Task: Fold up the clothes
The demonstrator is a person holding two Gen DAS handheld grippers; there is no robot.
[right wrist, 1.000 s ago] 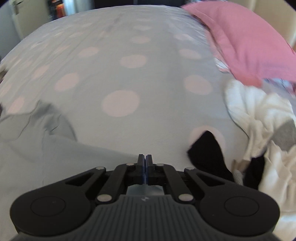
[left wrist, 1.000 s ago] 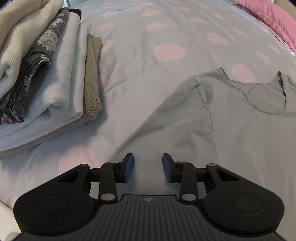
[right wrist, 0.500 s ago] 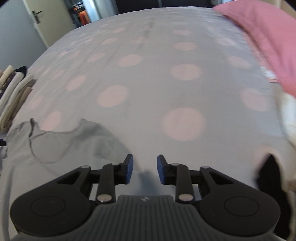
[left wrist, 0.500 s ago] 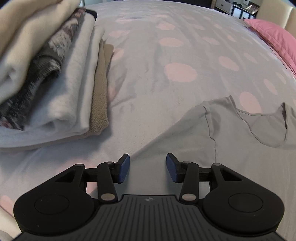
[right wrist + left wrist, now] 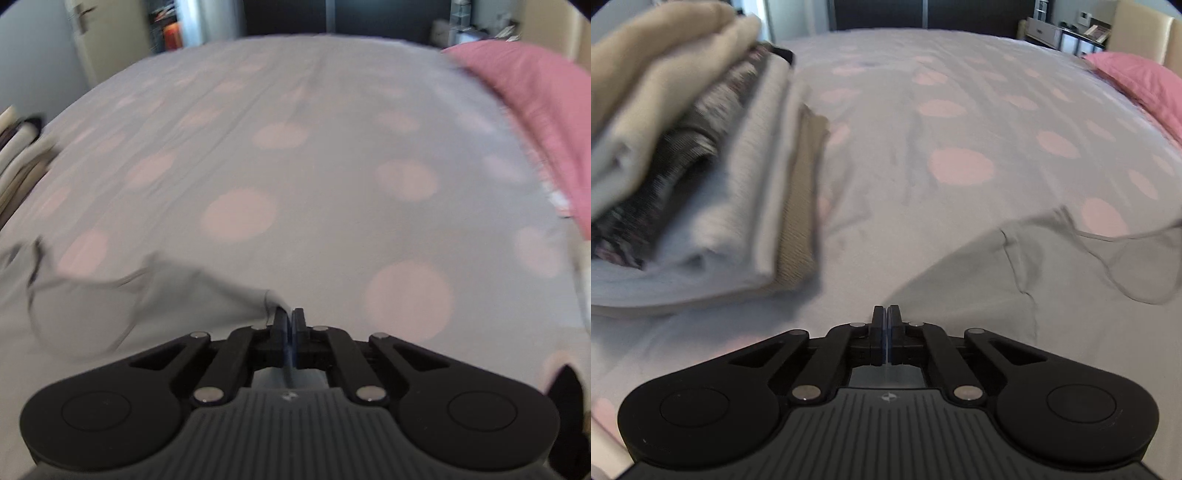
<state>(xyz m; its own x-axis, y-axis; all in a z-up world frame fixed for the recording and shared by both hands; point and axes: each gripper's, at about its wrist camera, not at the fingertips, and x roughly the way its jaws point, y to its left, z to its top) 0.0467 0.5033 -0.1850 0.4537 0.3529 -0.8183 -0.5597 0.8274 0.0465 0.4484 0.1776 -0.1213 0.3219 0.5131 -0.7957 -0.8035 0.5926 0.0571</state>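
bed: dotted bedspread (image 5: 923,155) | grey top (image 5: 1052,280) lower right, left view | left gripper (image 5: 887,314), right gripper (image 5: 289,317): jaws pinching sleeves | lift evenly, keep taut

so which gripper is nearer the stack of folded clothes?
Left. The left gripper sits just right of the stack of folded clothes; from the right gripper, the stack is far off left.
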